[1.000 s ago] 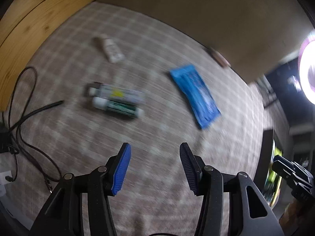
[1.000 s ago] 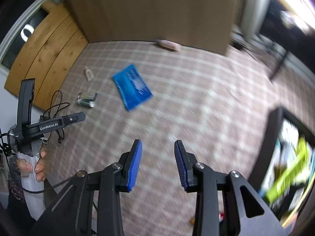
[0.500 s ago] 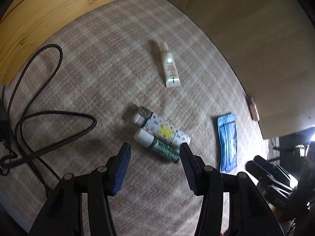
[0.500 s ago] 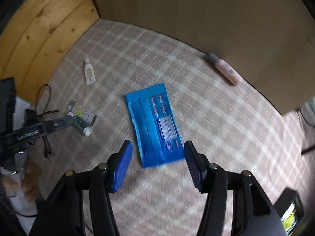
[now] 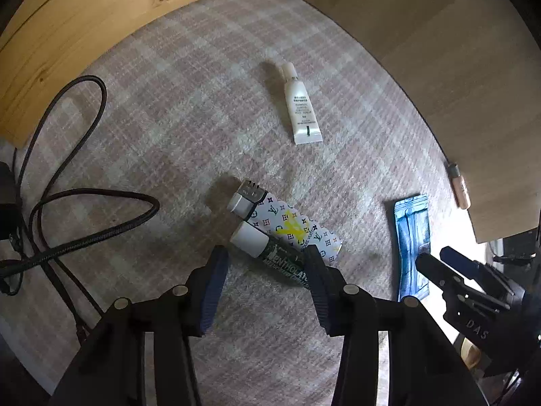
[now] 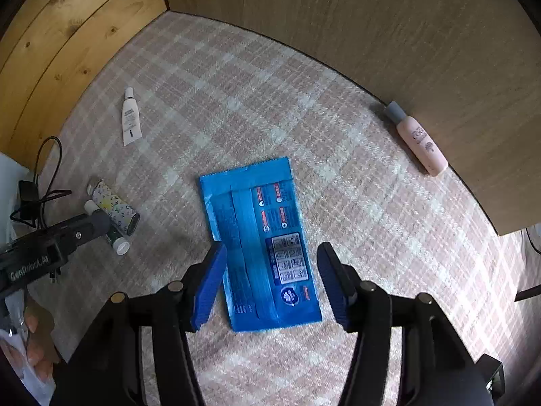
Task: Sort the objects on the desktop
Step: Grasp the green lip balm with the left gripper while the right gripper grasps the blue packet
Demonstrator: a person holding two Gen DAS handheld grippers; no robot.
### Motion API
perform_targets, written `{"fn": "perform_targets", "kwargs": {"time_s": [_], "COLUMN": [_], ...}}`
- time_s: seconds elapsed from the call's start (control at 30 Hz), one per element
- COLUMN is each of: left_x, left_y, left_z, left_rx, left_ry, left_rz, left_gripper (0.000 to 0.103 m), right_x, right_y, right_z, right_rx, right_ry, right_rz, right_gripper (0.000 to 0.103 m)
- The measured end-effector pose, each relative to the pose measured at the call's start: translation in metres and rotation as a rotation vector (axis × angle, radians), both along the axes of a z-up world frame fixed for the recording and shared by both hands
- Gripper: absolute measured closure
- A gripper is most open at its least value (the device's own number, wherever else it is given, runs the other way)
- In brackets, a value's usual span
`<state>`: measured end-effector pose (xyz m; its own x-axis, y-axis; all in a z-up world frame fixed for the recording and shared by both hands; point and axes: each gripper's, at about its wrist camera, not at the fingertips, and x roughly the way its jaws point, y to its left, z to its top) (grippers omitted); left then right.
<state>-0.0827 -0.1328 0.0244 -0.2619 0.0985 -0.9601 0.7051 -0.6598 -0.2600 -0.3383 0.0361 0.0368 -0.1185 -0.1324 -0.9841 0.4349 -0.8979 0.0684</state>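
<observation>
My left gripper (image 5: 265, 264) is open, its jaws straddling a dark green lip-balm tube with a white cap (image 5: 270, 253) that lies beside a monogram-patterned tube (image 5: 287, 225) on the checked cloth. My right gripper (image 6: 270, 270) is open low over a flat blue packet (image 6: 260, 247), its jaws on either side of it. A small white tube (image 5: 301, 108) lies farther back. A pink bottle with a grey cap (image 6: 417, 138) lies against the back panel. The left gripper also shows in the right wrist view (image 6: 67, 233).
A black cable (image 5: 67, 209) loops at the left on the checked cloth (image 5: 175, 108). Wooden boards (image 5: 84, 13) wall the left side and a tan panel (image 6: 372, 23) the back. The right gripper shows at the lower right of the left wrist view (image 5: 466, 277).
Both grippers have come down and forward: the left onto the green tube, the right over the blue packet. Both stay open; the right jaws have spread wider.
</observation>
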Motion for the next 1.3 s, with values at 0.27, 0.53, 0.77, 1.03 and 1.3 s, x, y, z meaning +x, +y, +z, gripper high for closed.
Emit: {"fn": "perform_targets", "kwargs": {"time_s": [0.27, 0.53, 0.77, 1.03, 1.3], "left_x": [-0.015, -0.009, -0.002, 0.022, 0.035], "left_y": [0.039, 0.056, 0.058, 0.07, 0.091], "left_z": [-0.003, -0.006, -0.009, -0.013, -0.008], "left_rx": [-0.055, -0.118, -0.101, -0.048, -0.02], "left_ry": [-0.022, -0.031, -0.009, 0.011, 0.033], "left_rz": [-0.043, -0.095, -0.119, -0.128, -0.154], "left_gripper": [0.067, 0.085, 0.089, 0.089, 0.089], "right_x": [0.002, 0.0, 0.004, 0.019, 0.035], "right_y": [-0.013, -0.011, -0.009, -0.005, 0.023], "right_z": [-0.008, -0.017, -0.018, -0.006, 0.002], "right_rx": [0.073, 0.087, 0.072, 0.027, -0.061], "right_ry": [0.026, 0.0, -0.006, -0.009, -0.025], "right_rz": [0.037, 0.051, 0.067, 0.073, -0.028], "right_gripper": [0.04, 0.031, 0.03, 0.077, 0.084]}}
